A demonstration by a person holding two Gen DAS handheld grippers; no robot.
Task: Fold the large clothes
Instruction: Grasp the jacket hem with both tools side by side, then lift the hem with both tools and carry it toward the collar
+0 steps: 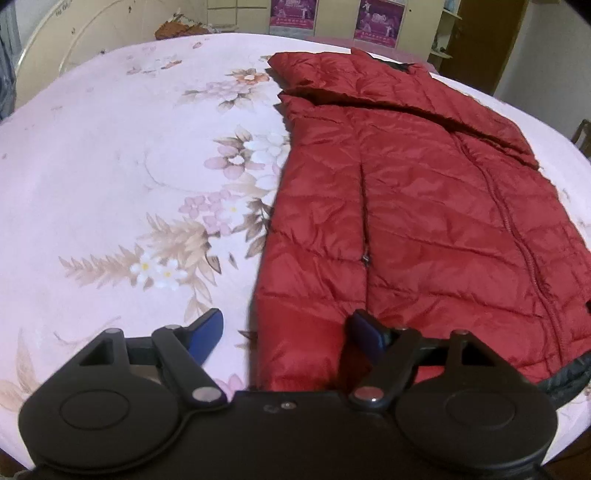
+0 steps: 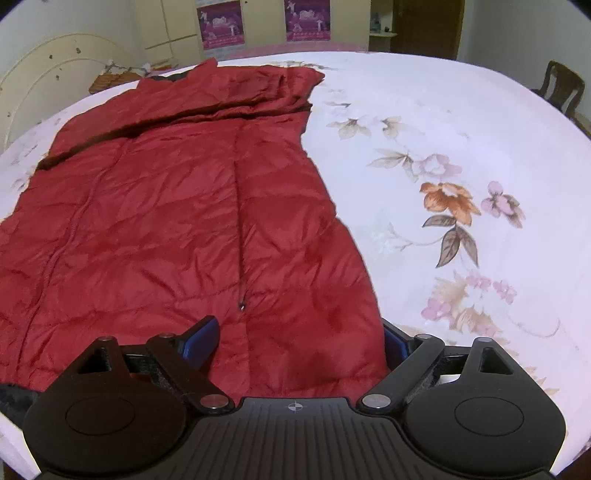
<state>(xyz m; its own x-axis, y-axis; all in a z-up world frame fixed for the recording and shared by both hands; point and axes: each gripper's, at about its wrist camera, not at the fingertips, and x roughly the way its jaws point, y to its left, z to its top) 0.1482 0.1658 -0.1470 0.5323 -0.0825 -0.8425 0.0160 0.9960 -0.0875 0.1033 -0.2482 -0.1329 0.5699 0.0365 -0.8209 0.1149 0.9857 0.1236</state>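
Note:
A red quilted puffer jacket (image 1: 424, 199) lies flat on a floral bedsheet, its sleeves folded across the upper body. My left gripper (image 1: 288, 339) is open over the hem's left corner: its left finger over the sheet, its right finger over the jacket. In the right wrist view the jacket (image 2: 177, 206) fills the left half. My right gripper (image 2: 299, 343) is open and straddles the hem's right corner; the red fabric lies between its blue fingers. A pocket zipper (image 2: 242, 305) shows just ahead of it.
The pale pink floral bedsheet (image 1: 110, 166) covers the bed around the jacket. A cream headboard (image 2: 55, 55) stands at the far left. Purple posters (image 2: 221, 22) hang on the far wall. A wooden chair (image 2: 561, 88) stands at the right.

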